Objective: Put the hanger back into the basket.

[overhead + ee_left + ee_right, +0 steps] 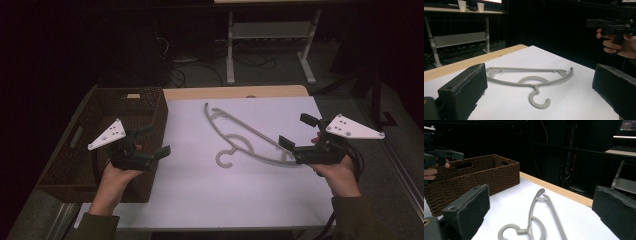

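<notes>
A grey plastic hanger [240, 135] lies flat on the white table top [200, 200], its hook toward the near side. In the left gripper view the hanger [535, 88] lies ahead between the jaws, and in the right gripper view the hanger [531, 212] lies low and centre. My left gripper [156, 140] is open and empty, held over the right rim of a brown wicker basket [100, 140]. At the hanger's right end my right gripper [296, 130] is open and empty, held just above it. Both gripper views show wide-spread jaws with nothing between them.
The wicker basket [479, 177] stands along the table's left side, its inside dark. A wooden edge [235, 92] borders the table's far side. A white desk frame [270, 35] and cables stand on the floor behind. Two paper cups [462, 5] sit on a far desk.
</notes>
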Available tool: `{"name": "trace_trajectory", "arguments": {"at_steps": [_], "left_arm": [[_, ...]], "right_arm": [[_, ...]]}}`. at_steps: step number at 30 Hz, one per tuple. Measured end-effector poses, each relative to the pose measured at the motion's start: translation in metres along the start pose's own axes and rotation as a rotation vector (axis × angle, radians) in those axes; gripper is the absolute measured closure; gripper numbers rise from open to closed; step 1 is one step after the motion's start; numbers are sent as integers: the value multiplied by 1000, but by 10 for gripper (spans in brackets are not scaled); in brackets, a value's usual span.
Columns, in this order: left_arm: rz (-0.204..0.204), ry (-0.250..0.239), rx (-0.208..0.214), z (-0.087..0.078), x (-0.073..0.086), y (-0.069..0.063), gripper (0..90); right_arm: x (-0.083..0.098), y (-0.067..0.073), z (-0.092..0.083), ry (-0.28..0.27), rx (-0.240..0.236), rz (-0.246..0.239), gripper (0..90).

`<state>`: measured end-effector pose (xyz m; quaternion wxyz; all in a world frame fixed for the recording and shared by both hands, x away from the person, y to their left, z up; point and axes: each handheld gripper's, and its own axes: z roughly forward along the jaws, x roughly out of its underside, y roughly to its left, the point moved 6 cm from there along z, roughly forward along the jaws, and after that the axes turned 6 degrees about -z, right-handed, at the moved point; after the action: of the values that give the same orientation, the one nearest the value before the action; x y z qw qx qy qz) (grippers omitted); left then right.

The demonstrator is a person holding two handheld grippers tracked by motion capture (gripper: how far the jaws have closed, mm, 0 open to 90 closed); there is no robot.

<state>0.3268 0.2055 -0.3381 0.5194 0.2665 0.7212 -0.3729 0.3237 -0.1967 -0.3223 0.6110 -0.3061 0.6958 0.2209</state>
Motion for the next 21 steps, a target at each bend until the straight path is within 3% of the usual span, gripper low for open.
{"name": "trace_trajectory", "arguments": {"at_steps": [7, 14, 21], "left_arm": [[39, 67, 40, 16, 4, -20, 0], [44, 147, 57, 34, 23, -34, 0], [35, 199, 63, 47, 45, -37, 0]], "right_arm": [[5, 1, 7, 56, 6, -9, 12], [12, 3, 25, 124, 0, -15, 20], [21, 3, 44, 201, -35, 9, 148]]}}
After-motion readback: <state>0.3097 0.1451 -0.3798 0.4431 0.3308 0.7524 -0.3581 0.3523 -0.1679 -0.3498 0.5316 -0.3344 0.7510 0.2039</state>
